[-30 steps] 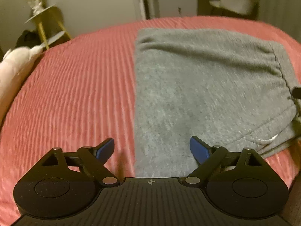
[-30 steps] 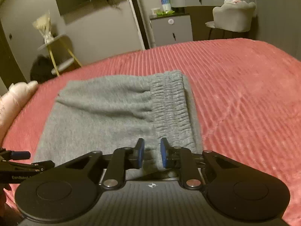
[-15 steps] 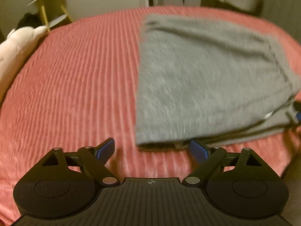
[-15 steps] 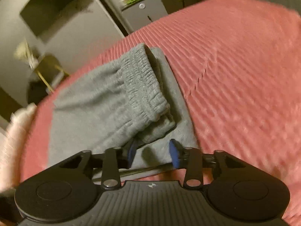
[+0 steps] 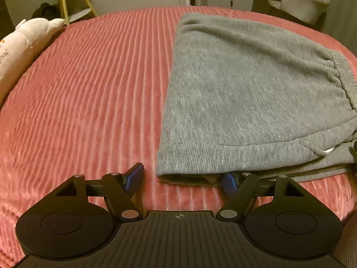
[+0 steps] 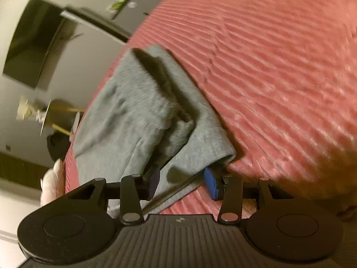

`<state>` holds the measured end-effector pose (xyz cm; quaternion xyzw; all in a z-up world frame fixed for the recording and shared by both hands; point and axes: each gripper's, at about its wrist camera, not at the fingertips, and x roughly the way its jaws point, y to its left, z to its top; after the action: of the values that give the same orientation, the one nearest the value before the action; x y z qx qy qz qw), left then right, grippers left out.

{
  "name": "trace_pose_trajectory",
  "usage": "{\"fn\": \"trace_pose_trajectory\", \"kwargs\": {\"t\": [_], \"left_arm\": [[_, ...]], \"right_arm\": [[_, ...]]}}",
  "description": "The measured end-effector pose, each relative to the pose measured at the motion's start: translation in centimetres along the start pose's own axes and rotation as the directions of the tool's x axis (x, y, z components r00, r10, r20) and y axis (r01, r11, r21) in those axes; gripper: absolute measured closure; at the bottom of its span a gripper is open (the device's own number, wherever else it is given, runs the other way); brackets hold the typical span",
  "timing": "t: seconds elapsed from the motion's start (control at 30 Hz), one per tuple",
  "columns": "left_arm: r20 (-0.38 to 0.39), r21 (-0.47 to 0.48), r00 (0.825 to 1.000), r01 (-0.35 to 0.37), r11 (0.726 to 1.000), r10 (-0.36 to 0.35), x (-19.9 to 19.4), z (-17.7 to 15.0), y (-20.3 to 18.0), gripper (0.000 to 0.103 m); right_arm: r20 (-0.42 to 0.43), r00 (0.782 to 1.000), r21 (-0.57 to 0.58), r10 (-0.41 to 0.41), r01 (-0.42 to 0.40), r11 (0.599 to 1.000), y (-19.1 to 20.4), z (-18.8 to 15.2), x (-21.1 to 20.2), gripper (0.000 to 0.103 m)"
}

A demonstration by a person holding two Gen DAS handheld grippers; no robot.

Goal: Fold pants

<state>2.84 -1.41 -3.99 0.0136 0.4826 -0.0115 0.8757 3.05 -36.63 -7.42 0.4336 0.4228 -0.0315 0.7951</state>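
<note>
Folded grey pants (image 5: 245, 84) lie on the red bedspread (image 5: 89, 89), their near hem just beyond both grippers: left gripper (image 5: 183, 178) closing, open at the hem's left corner; right gripper (image 6: 181, 183) open, straddling the right corner.

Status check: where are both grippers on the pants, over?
Left gripper open, jaws closing around near cuff corner of grey pants. Right gripper open, straddling folded edge. Red bedspread unobstructed nearby.

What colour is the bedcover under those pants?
Pinkish red with raised ribbed stripes; the bedcover shows best in the left wrist view.
</note>
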Motion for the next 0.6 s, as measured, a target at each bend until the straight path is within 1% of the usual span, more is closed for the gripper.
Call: {"fn": "trace_pose_trajectory", "kwargs": {"t": [0.07,0.1,0.13,0.23,0.3,0.33,0.4,0.53,0.6], "left_arm": [[-0.003,-0.001,1.0,0.001,1.0,-0.001,0.0,0.0,0.1,0.024],[-0.005,-0.003,1.0,0.002,1.0,-0.002,0.0,0.1,0.4,0.024],[-0.006,-0.004,1.0,0.003,1.0,-0.003,0.0,0.2,0.7,0.024],[-0.008,-0.005,1.0,-0.004,1.0,0.004,0.6,0.7,0.7,0.021],[-0.009,-0.003,1.0,-0.008,1.0,0.008,0.6,0.7,0.7,0.02],[-0.01,-0.002,1.0,-0.009,1.0,0.009,0.7,0.7,0.6,0.02],[-0.011,-0.001,1.0,-0.009,1.0,0.009,0.7,0.7,0.6,0.02],[-0.011,-0.003,1.0,-0.008,1.0,0.008,0.6,0.7,0.6,0.021],[-0.009,-0.004,1.0,-0.002,1.0,0.002,0.7,0.6,0.6,0.023]], "right_arm": [[-0.015,1.0,0.061,0.006,-0.005,0.998,-0.3,0.4,0.8,0.059],[-0.015,1.0,0.084,-0.002,0.003,0.996,-0.4,0.5,1.1,0.064],[-0.012,1.0,0.095,-0.016,0.017,0.995,-0.4,0.5,1.3,0.072],[0.002,0.999,0.071,-0.046,0.046,0.996,-0.1,0.4,1.7,0.077],[0.011,0.998,0.041,-0.064,0.063,0.997,0.4,0.2,1.8,0.077],[0.011,0.997,0.027,-0.071,0.07,0.997,0.7,0.2,1.8,0.074],[0.001,0.997,0.004,-0.078,0.078,0.997,1.1,0.2,2.1,0.071],[-0.007,0.997,0.021,-0.083,0.083,0.996,1.1,0.5,2.6,0.067],[-0.004,0.997,0.026,-0.08,0.08,0.996,1.0,0.7,2.7,0.067]]}}
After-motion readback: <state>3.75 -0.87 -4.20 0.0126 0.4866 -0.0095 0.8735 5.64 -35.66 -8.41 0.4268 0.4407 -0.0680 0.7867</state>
